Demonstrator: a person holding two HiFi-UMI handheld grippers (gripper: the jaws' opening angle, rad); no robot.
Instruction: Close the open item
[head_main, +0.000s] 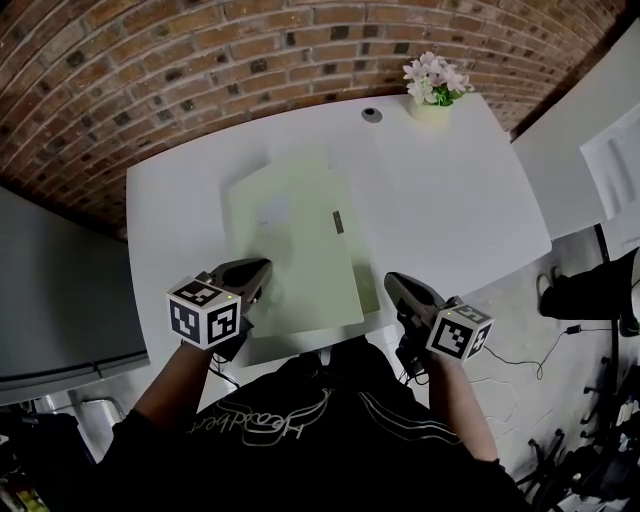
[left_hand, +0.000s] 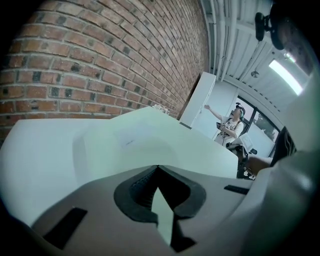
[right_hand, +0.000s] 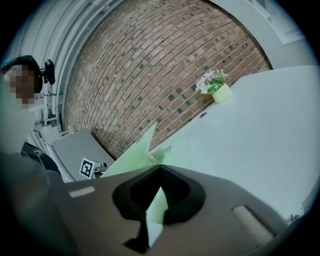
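A pale green folder (head_main: 300, 250) lies on the white bench (head_main: 450, 190), toward its near edge. The left gripper (head_main: 264, 269) is over the folder's left edge. The right gripper (head_main: 391, 281) is just right of its near corner. Both pairs of fingers are pressed together, gripping nothing.

White table (head_main: 450, 200), set against a red-brick wall (head_main: 200, 60). Far edge of the table: small pale pot (head_main: 432, 108) holding pink and white flowers (head_main: 435, 78). Just left of the pot, a round grey disc (head_main: 372, 115) sits in the tabletop. Grey flat surface (head_main: 60, 290) beside the table's left side. Floor to the right: thin dark cable (head_main: 520, 360), black object (head_main: 590, 290), unclear. Left gripper view: distant person (left_hand: 231, 125), one arm raised, next to a tall white cabinet (left_hand: 197, 100).
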